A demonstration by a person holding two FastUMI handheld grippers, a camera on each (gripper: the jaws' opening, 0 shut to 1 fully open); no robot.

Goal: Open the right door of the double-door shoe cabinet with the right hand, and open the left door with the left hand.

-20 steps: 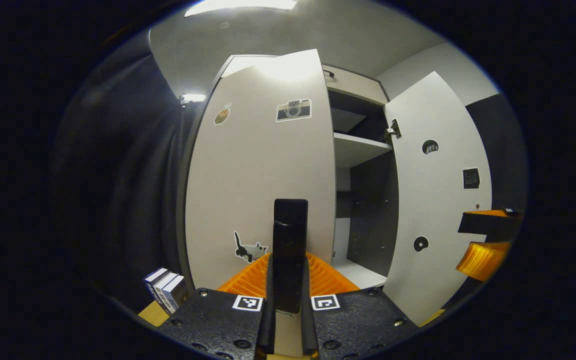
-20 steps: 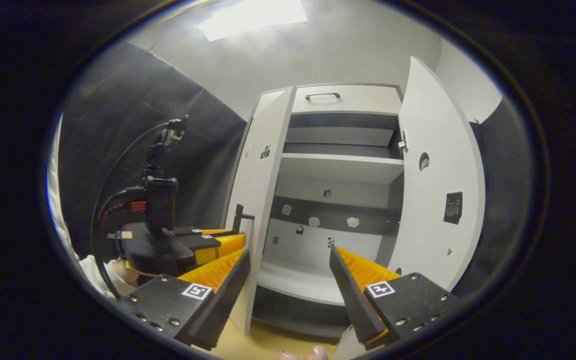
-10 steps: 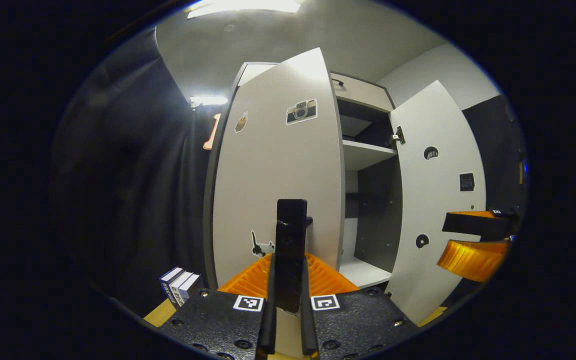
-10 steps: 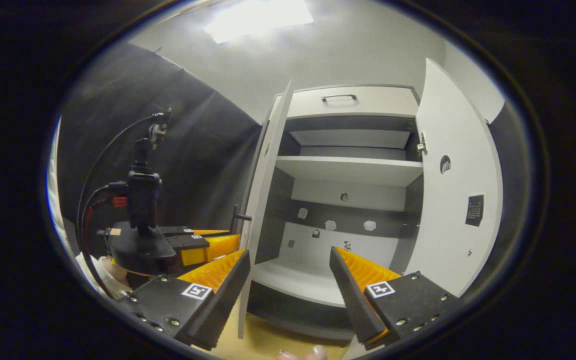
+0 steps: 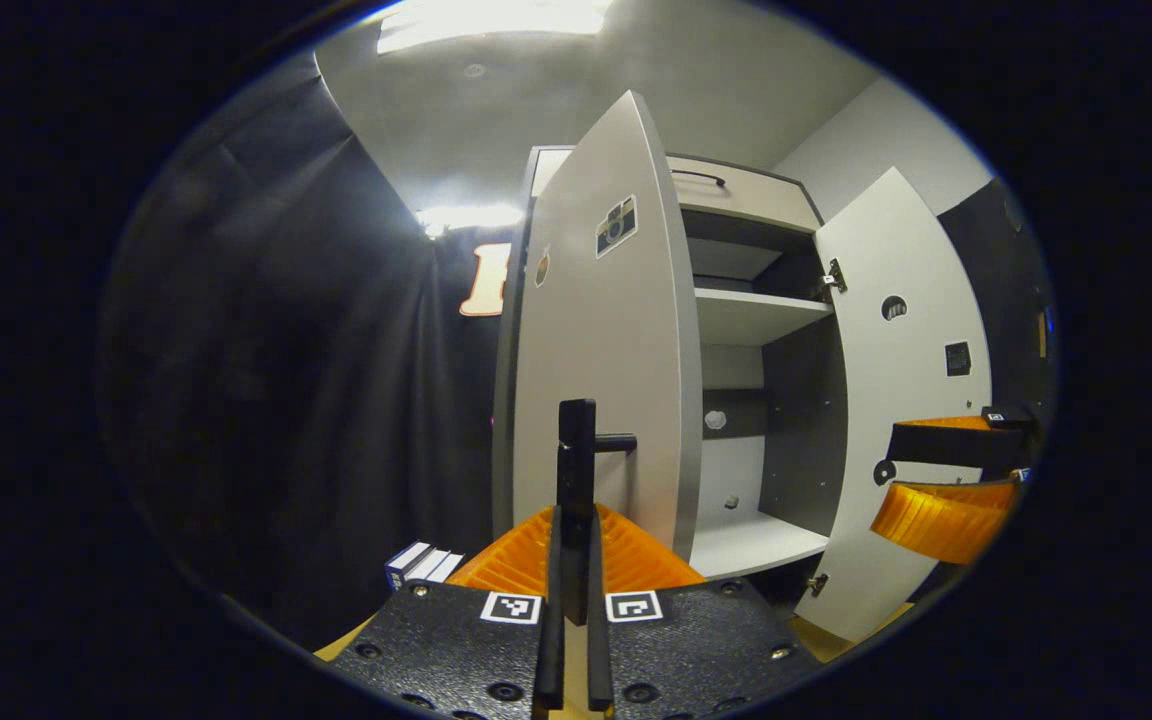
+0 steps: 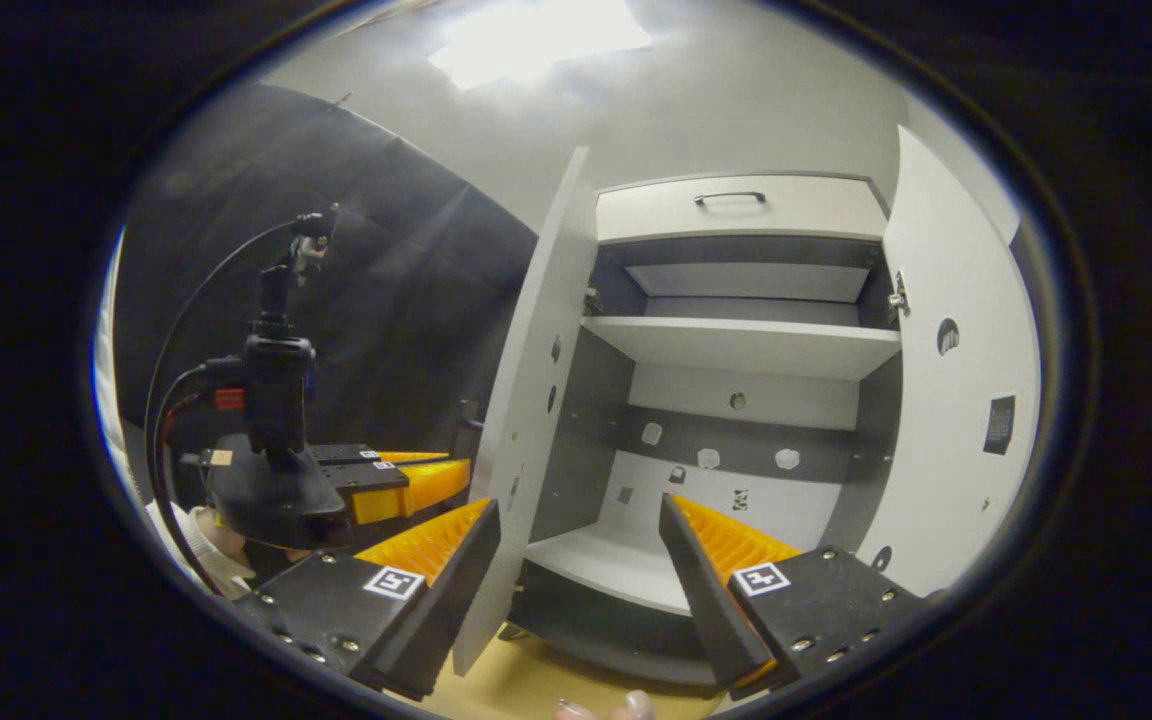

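The cabinet point(image 6: 736, 345) stands open with bare shelves, left gripper point(image 5: 573, 560) clamped on the left door's handle point(image 5: 577, 450), right gripper point(image 6: 576, 560) wide, its lower compartment cut off.

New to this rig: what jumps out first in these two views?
The shoe cabinet stands with both doors swung out, its pale shelves bare. In the left gripper view, the left gripper is shut on the left door's handle, the left door nearly edge-on. In the right gripper view, the right gripper hangs open before the right door.
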